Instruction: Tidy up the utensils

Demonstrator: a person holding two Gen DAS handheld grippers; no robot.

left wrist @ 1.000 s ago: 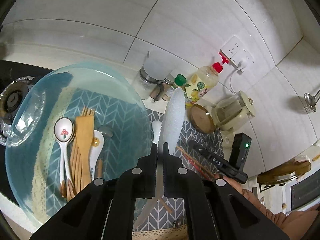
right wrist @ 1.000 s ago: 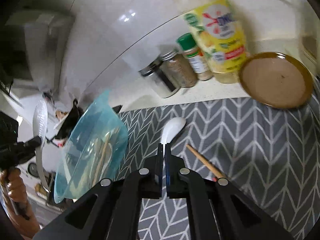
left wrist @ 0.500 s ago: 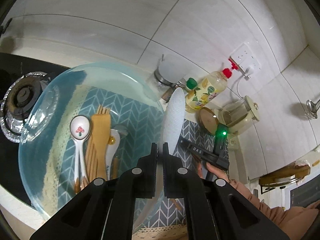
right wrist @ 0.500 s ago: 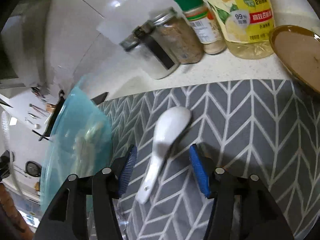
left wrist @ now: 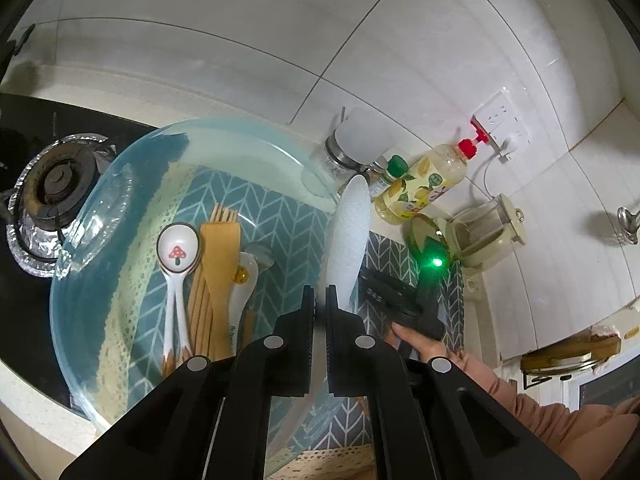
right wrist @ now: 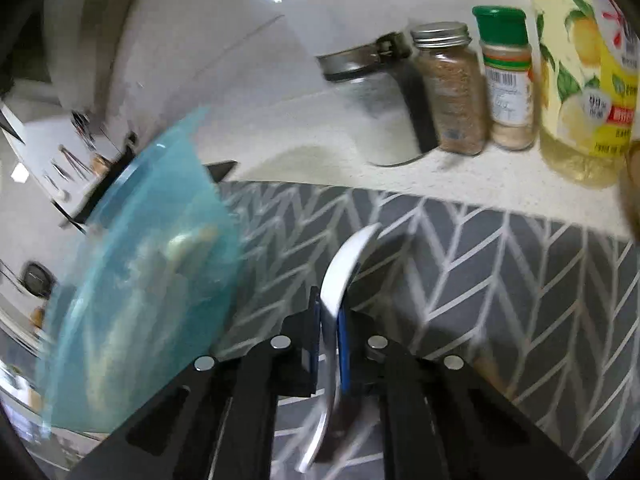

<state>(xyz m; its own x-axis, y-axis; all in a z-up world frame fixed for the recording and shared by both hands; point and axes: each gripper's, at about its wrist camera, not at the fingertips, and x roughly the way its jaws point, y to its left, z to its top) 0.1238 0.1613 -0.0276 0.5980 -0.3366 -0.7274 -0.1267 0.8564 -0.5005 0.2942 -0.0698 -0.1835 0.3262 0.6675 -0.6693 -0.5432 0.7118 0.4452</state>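
The right gripper [right wrist: 329,322] has just been closing, and its blue pads now pinch the handle of the white ceramic spoon [right wrist: 344,264]. Half a second ago that spoon lay flat on the grey chevron mat [right wrist: 480,272] between wide-open jaws; now its bowl tips up on edge toward the upper middle of the frame, so I judge it gripped and starting to lift. That would put one more loose utensil on its way to the blue glass bowl [right wrist: 160,280], which stands at the left of the right wrist view, just beside the spoon.

The left gripper [left wrist: 320,304] is nearly shut on the stem of a white rice paddle [left wrist: 348,232], whose dimpled blade stands up at the centre of the frame over the bowl's right rim.

The left wrist view alone looks down into the bowl [left wrist: 100,320]: a mushroom-painted spoon [left wrist: 178,250], a wooden spatula [left wrist: 220,264], a wooden fork and another pale spoon lie together on its floor. It also shows the person's hand [left wrist: 416,340] on the right gripper at lower right. Only the right wrist view shows the pinch on the spoon, and the spice jars [right wrist: 452,88] in the upper right.
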